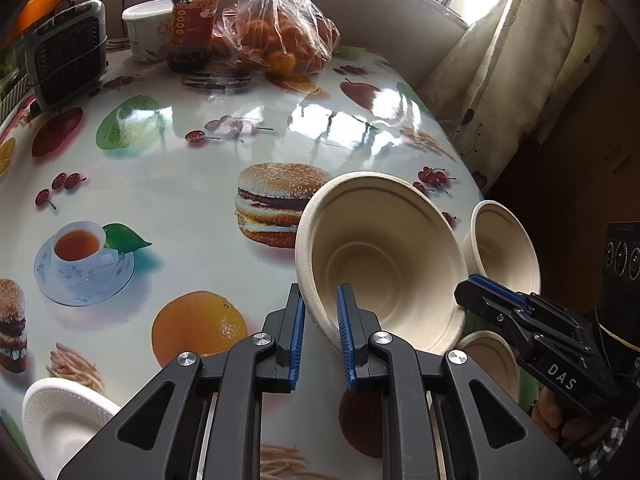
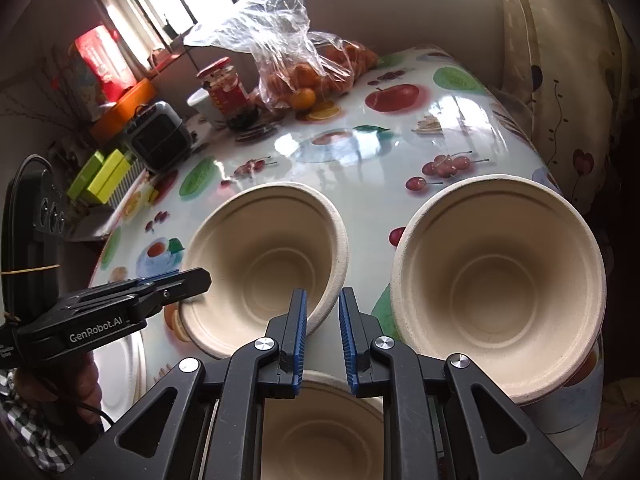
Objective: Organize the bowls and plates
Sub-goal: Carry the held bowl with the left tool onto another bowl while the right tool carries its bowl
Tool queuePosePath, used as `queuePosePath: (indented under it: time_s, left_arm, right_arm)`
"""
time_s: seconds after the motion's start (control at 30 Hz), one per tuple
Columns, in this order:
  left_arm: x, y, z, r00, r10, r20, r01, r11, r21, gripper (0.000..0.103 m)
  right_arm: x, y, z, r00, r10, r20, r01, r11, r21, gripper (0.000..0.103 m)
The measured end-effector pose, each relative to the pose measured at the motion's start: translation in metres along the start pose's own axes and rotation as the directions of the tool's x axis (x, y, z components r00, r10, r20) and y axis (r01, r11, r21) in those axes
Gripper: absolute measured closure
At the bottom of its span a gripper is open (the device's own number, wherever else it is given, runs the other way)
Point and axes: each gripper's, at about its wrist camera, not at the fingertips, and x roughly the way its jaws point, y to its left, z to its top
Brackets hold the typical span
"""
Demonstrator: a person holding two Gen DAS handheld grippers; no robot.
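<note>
right gripper pinching bowl, table

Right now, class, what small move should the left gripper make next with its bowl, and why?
Probably swing the held bowl over the near bowl and level it, ready to nest. The left fingers already clamp its rim, it hangs tilted, and the near bowl sits open and empty beside it.

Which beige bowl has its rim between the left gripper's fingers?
The big bowl beside the burger print: the left gripper pinches its near rim. The other two bowls lie farther right.
</note>
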Motion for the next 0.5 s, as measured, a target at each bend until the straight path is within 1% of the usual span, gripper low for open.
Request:
queuePosePath:
  time_s: [0.27, 0.5]
  left_arm:
    - [-0.008, -0.001, 0.000, 1.000, 0.005, 0.018, -0.005, 1.000, 0.007, 0.086]
    - [-0.019, -0.004, -0.004, 0.999, -0.005, 0.036, 0.004, 1.000, 0.014, 0.086]
  right_arm:
    - [-0.010, 0.005, -0.002, 1.000, 0.009, 0.023, -0.009, 1.000, -0.004, 0.087]
    - [-0.020, 0.008, -0.004, 0.999, 0.013, 0.042, -0.013, 1.000, 0.000, 0.087]
